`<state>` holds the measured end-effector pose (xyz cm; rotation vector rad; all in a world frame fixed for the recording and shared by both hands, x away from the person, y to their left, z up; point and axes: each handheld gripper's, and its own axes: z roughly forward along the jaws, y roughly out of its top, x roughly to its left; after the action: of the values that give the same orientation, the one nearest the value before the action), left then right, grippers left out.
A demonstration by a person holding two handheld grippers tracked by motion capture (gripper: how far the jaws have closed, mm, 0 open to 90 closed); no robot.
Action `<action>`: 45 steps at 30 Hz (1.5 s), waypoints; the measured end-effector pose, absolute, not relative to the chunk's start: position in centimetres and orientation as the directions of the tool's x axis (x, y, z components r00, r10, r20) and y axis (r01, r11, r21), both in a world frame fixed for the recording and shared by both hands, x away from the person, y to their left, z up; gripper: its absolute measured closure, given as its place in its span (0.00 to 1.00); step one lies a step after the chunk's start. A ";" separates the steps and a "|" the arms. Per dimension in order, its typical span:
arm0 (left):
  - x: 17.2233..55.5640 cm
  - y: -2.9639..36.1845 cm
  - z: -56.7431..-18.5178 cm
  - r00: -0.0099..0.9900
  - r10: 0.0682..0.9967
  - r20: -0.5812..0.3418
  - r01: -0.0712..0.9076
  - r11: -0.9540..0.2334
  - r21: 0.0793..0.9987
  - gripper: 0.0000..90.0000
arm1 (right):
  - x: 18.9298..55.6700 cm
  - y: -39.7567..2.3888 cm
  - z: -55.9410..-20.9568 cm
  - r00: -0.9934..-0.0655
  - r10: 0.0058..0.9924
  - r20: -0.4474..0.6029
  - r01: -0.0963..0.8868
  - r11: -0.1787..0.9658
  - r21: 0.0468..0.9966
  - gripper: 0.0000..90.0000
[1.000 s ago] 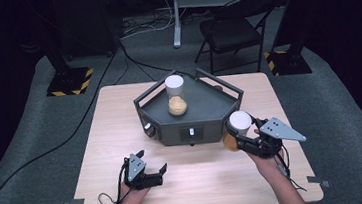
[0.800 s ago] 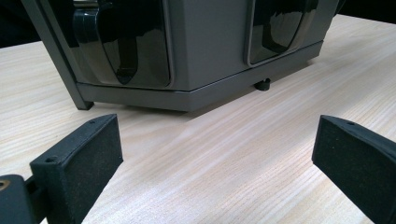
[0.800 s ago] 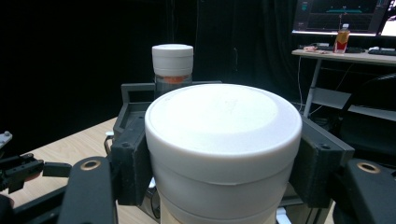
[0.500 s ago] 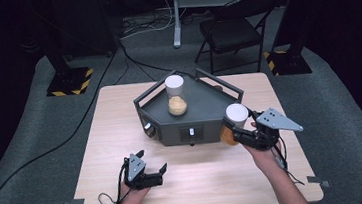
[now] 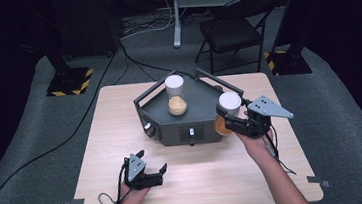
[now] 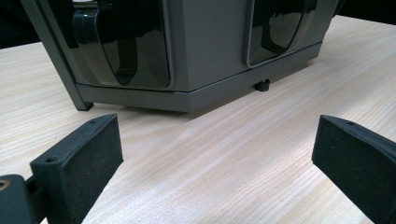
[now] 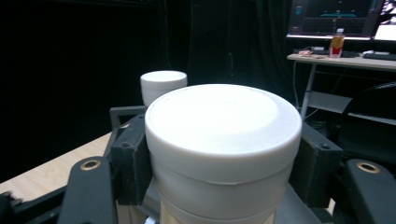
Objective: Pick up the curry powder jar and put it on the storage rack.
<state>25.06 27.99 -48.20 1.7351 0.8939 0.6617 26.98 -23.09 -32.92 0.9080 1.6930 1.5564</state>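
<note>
A dark grey angular machine (image 5: 190,116) stands mid-table with a clear white-lidded jar (image 5: 175,95) of orange-tan contents on its top deck. My right gripper (image 5: 227,121) is shut on a second white-lidded jar (image 5: 229,108), held above the table at the machine's right front corner. In the right gripper view the black pads (image 7: 133,158) press the jar (image 7: 223,140) just under its lid, and the other jar's lid (image 7: 162,84) shows behind. My left gripper (image 5: 150,172) rests open on the table near the front edge; its jaws (image 6: 219,158) face the machine's base (image 6: 187,60) with nothing between them.
The wooden table (image 5: 122,138) has free room left of the machine. A folding chair (image 5: 235,31) and a stand's pole (image 5: 176,12) sit behind the table on grey carpet. Cables (image 5: 47,145) trail across the floor at left. A desk with a monitor (image 7: 341,18) shows far off.
My right gripper has carried the jar up and leftward toward the machine's right corner. The left gripper has stayed in place.
</note>
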 end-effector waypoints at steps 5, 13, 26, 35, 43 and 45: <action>25.1 28.0 -48.2 0.573 0.819 0.018 0.252 -0.198 0.947 0.02 | 27.8 -22.3 -32.7 -0.526 0.850 -0.016 0.064 0.058 0.996 0.36; 25.1 28.0 -48.2 0.574 0.819 0.017 0.252 -0.197 0.947 0.02 | 29.3 -21.1 -32.6 -0.510 0.860 -0.013 0.079 0.062 0.995 0.36; 25.2 28.2 -48.2 0.582 0.813 0.009 0.254 -0.193 0.948 0.02 | 30.3 -19.0 -33.2 -0.467 0.884 -0.019 0.059 0.053 0.997 0.36; 25.5 28.4 -48.2 0.589 0.808 -0.006 0.261 -0.184 0.948 0.02 | 31.5 -18.2 -33.2 -0.456 0.890 0.012 0.045 0.009 0.999 0.36; 25.5 28.5 -48.2 0.593 0.805 -0.010 0.261 -0.181 0.948 0.02 | 32.6 -17.5 -33.4 -0.435 0.900 0.040 0.042 -0.024 0.999 0.36; 25.5 28.5 -48.2 0.592 0.806 -0.010 0.262 -0.180 0.948 0.02 | 32.8 -17.1 -33.4 -0.426 0.904 0.031 0.038 -0.016 0.999 0.36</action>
<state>25.53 28.49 -48.22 1.7304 0.8841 0.6228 32.80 -17.11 -33.37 1.0113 1.5426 1.5293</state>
